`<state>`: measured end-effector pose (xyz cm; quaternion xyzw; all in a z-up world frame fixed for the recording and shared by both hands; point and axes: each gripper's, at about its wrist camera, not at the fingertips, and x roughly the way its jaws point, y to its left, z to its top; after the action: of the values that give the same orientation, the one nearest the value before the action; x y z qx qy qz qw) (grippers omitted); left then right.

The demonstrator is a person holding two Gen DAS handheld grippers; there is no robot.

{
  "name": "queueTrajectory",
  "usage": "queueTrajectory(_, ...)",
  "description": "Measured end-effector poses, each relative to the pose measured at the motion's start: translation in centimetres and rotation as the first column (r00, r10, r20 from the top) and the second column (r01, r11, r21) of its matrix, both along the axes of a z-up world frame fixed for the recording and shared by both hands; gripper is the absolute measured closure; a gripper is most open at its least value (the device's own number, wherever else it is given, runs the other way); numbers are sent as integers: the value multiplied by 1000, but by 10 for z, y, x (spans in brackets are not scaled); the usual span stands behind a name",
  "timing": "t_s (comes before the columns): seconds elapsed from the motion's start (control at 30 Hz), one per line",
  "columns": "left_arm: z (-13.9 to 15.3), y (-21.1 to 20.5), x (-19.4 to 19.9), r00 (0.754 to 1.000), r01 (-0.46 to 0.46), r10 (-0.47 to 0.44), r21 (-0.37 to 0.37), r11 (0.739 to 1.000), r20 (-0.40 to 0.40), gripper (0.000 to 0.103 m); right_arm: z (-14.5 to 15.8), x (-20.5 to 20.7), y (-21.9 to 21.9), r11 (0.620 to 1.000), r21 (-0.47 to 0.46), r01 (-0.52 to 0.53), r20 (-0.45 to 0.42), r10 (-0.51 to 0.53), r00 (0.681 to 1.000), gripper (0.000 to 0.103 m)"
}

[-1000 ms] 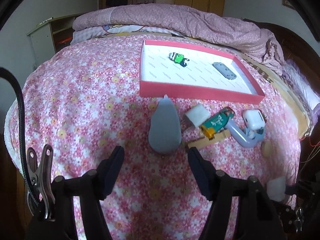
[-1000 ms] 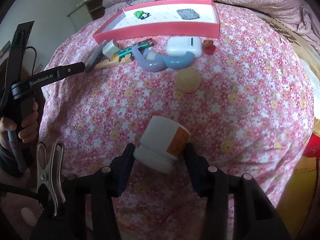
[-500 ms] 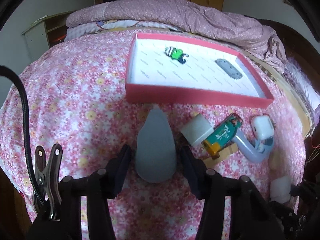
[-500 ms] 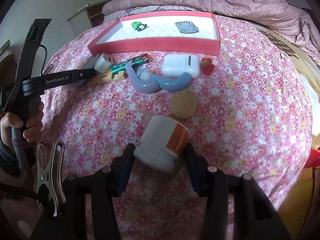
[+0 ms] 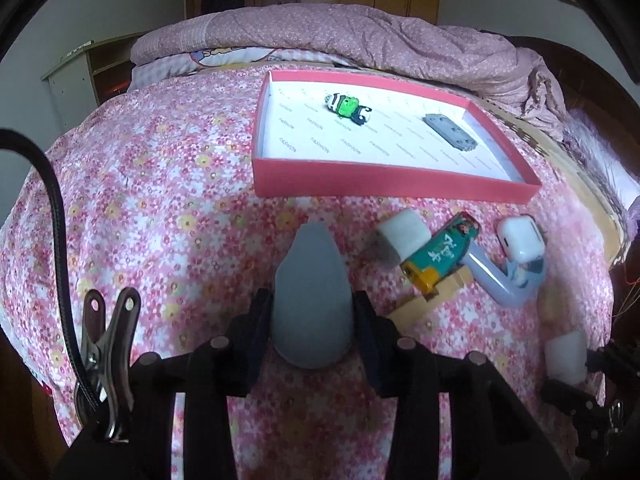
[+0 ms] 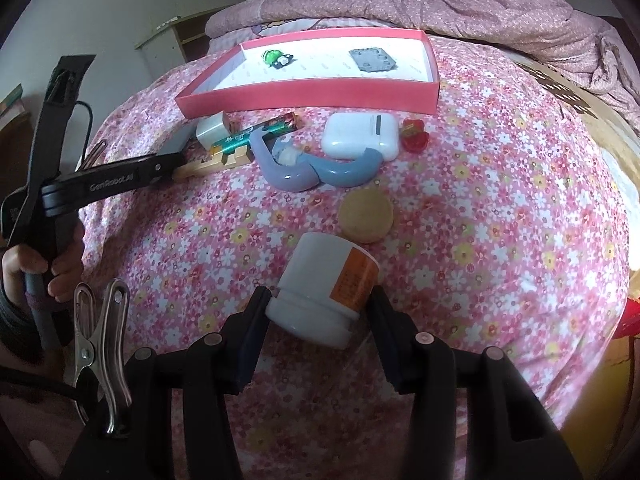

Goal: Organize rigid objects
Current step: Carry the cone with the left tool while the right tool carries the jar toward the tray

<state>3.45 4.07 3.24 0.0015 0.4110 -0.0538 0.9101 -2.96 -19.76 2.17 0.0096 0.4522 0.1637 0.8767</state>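
Note:
A grey teardrop-shaped piece (image 5: 312,300) lies on the flowered bedspread just in front of the red tray (image 5: 392,186). My left gripper (image 5: 313,320) has it between its fingers; the jaws are closing and both pads touch its sides. My right gripper (image 6: 320,308) is shut on a white jar with an orange label (image 6: 326,284), tilted above the bed. The tray (image 6: 308,96) holds a green toy (image 5: 347,107) and a grey plate (image 5: 450,132). In the right wrist view a hand (image 6: 36,268) holds the left gripper's black body (image 6: 108,184).
Before the tray lie a white cube (image 5: 404,238), a green tube (image 5: 440,254), a wooden piece (image 5: 428,300), a white earbud case (image 6: 360,136), a curved blue-lilac piece (image 6: 320,170), a red trinket (image 6: 414,140) and a tan disc (image 6: 366,216). A bunched quilt (image 5: 360,36) lies behind.
My left gripper came forward over the grey piece and its jaws narrowed from wide apart until they touch it. The right gripper kept hold of the jar and barely moved.

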Motion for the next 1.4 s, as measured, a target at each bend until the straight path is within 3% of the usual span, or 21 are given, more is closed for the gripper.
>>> queueTrajectory(0.43, 23, 3, -23, 999, 24, -21, -52, 998, 49, 61, 2, -5, -5, 999, 49, 10, 22, -11, 1000, 54)
queueTrajectory(0.87, 40, 2, -27, 996, 28, -22, -71, 997, 85, 61, 20, -10, -11, 994, 105, 7, 114, -19, 993, 55)
queueTrajectory(1.4, 66, -13, 14, 985, 43, -39, -22, 999, 171, 60, 27, -2, -14, 991, 131, 10, 135, -28, 990, 55)
